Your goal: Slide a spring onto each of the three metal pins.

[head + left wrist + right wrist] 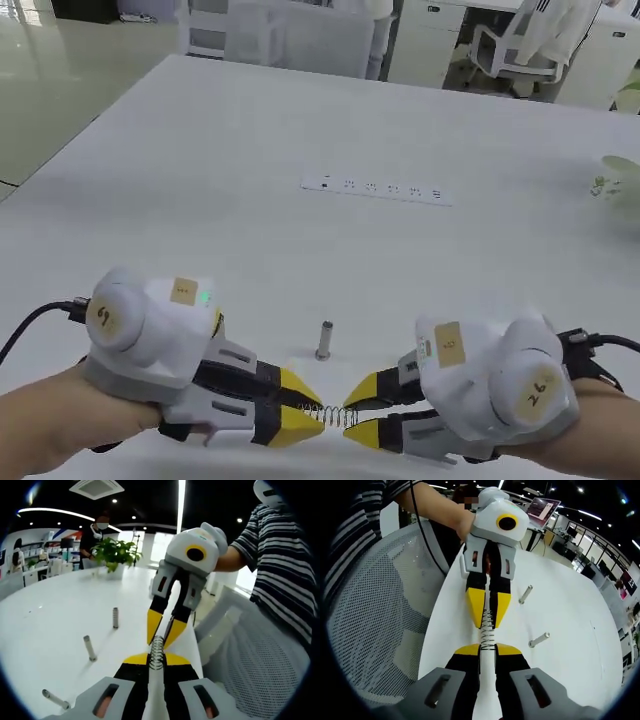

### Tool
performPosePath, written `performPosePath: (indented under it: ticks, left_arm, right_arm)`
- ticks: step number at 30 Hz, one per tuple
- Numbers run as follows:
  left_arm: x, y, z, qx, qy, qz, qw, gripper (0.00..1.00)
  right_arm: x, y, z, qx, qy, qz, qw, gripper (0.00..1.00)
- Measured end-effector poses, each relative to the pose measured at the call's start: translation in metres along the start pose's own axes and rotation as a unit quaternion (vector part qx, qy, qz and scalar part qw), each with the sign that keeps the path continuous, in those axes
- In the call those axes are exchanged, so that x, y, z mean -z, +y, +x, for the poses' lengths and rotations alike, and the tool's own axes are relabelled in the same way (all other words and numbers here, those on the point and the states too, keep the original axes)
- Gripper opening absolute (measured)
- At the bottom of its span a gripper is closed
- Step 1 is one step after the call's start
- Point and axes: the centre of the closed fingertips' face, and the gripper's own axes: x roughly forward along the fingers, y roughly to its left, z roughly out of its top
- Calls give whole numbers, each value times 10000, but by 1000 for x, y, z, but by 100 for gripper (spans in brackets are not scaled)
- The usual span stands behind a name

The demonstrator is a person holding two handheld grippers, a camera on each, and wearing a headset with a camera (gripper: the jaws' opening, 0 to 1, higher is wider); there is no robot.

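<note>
Spanning left hand-held gripper (303,410) and right hand-held gripper (362,412) runs the spring (331,412) (clamped).

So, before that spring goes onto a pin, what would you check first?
1. Spring held: ok, the left gripper and right gripper each clamp an end.
2. Spring straight: ok.
3. Pin upright and bare: ok.
4. Spring lined up over the pin: not ok, it lies level, apart from the pin.
5. One spring end free to slip on: not ok, both ends sit inside the grippers.
</note>
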Motion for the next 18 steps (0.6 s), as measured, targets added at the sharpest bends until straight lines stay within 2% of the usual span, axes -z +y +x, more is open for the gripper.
performPosePath:
  ticks: [11, 18]
  left_arm:
    - [-3, 0, -1, -37, -60, -14, 10000, 2]
    - [1, 0, -2, -61, 15, 55, 10000, 2]
  right_arm:
    - [-11, -3, -14, 103, -301, -103, 9994, 7]
    - [-29, -5, -19, 18, -700, 24, 9975, 7]
